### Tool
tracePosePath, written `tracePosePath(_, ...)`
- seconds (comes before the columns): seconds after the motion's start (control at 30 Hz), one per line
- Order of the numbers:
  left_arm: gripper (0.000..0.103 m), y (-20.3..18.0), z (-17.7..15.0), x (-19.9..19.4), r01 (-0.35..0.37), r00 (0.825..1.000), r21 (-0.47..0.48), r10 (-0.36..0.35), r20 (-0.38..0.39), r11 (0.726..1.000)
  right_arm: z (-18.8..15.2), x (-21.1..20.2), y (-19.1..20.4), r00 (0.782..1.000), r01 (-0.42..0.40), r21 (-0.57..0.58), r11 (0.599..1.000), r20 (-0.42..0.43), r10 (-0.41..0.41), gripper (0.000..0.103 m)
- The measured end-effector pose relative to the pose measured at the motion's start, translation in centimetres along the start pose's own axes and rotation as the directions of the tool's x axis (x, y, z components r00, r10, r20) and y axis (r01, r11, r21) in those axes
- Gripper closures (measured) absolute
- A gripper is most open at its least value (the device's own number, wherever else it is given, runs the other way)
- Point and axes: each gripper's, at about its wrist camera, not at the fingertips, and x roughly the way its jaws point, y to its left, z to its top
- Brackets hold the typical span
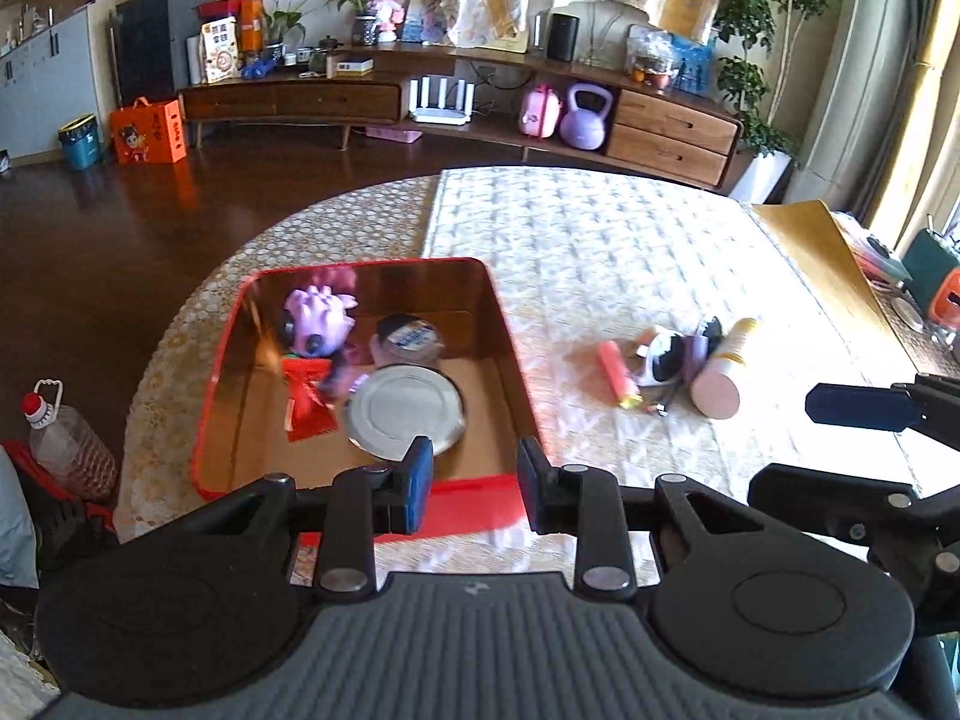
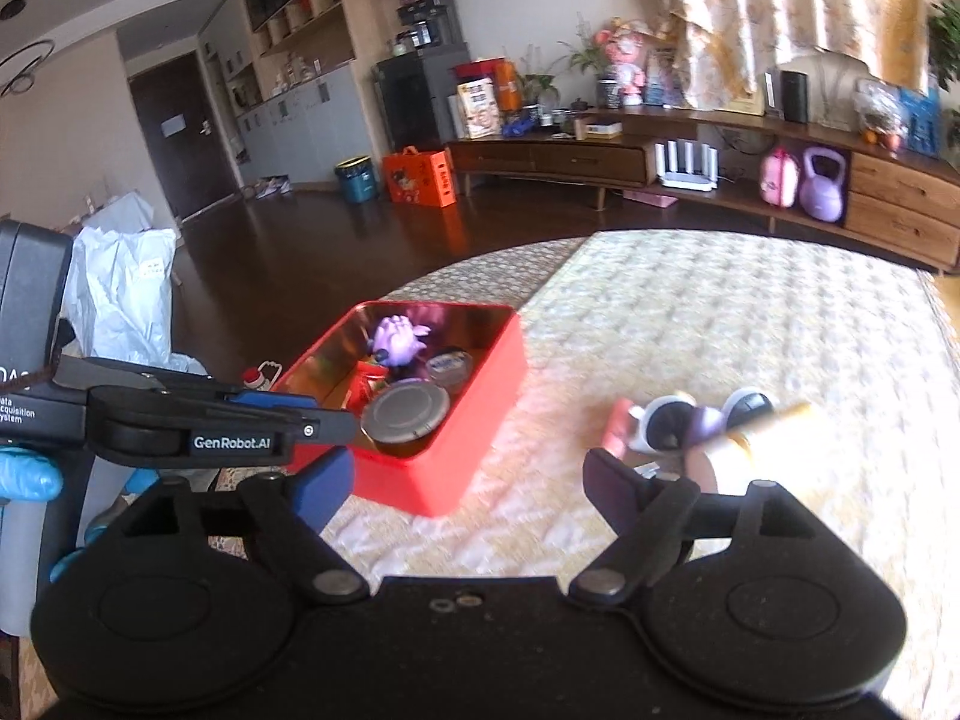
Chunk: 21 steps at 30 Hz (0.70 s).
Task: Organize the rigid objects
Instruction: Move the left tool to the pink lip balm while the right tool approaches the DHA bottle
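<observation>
Sunlit living room: dark wood floor, a long low wooden sideboard [image 1: 456,90] along the far wall under patterned curtains, and in front a round table under a cream quilted cloth [image 1: 600,252]. At the far left, on the floor beside the table, stands a plastic jug [image 1: 69,444] with a red cap. Next on the cloth comes a red tin box [image 1: 516,348] with gold walls inside, already holding a purple toy figure [image 1: 318,324], a red packet [image 1: 306,396], a small jar with a blue-and-white label [image 1: 408,339] and a round silver lid [image 1: 405,411], the lid nearest the camera. Over the box's near wall hangs the left gripper [image 1: 474,474]; its blue-padded jaws stand a narrow way apart with nothing between them. Further right, well apart from the box, a small heap lies on the cloth: a pink and yellow marker-like stick [image 1: 618,372], a white and black rounded toy [image 1: 660,357] touching it, and a pale tube lying on its side with its pink end [image 1: 717,396] toward the camera. At the right edge one blue finger [image 1: 858,407] of the other tool shows. In the right wrist view the right gripper [image 2: 468,489] has its jaws wide apart and empty over bare cloth, between the box [image 2: 480,420] and the blurred heap [image 2: 690,426]. A blue-gloved hand [image 2: 27,477] shows at the left edge of that view.
</observation>
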Motion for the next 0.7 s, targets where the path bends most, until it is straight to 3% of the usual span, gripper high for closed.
tracePosePath(0.07,0.051,-0.8,-0.3,0.0,0.007,1.000,0.005,-0.007,0.000,1.000,-0.5,-0.8,-0.6,1.000,0.011,0.013,1.000,0.004,-0.012,0.018)
tracePosePath(0.1,0.036,-1.2,-0.6,-0.1,0.005,1.000,0.006,-0.005,0.008,1.000,-0.8,-1.2,-0.9,1.000,0.017,0.012,1.000,0.006,-0.017,0.017)
tracePosePath(0.13,0.030,-1.5,-0.8,-0.2,0.006,1.000,0.006,-0.006,0.022,1.000,-1.0,-1.4,-1.1,1.000,0.027,0.006,1.000,0.008,-0.027,0.017)
tracePosePath(0.3,0.029,-3.3,-1.2,0.1,0.035,0.999,0.002,-0.035,0.024,0.999,-2.0,-2.9,-2.8,0.997,0.069,-0.006,0.998,0.018,-0.069,0.008)
tracePosePath(0.4,0.020,-4.2,-1.2,0.6,0.030,0.999,-0.011,-0.029,0.031,1.000,-2.3,-3.2,-4.2,0.996,0.093,0.007,0.996,0.018,-0.093,0.006)
tracePosePath(0.7,0.019,-7.2,-0.6,3.4,0.021,0.999,-0.045,-0.019,0.048,0.999,-1.6,-3.5,-9.3,0.982,0.183,0.073,0.980,0.044,-0.186,0.001)
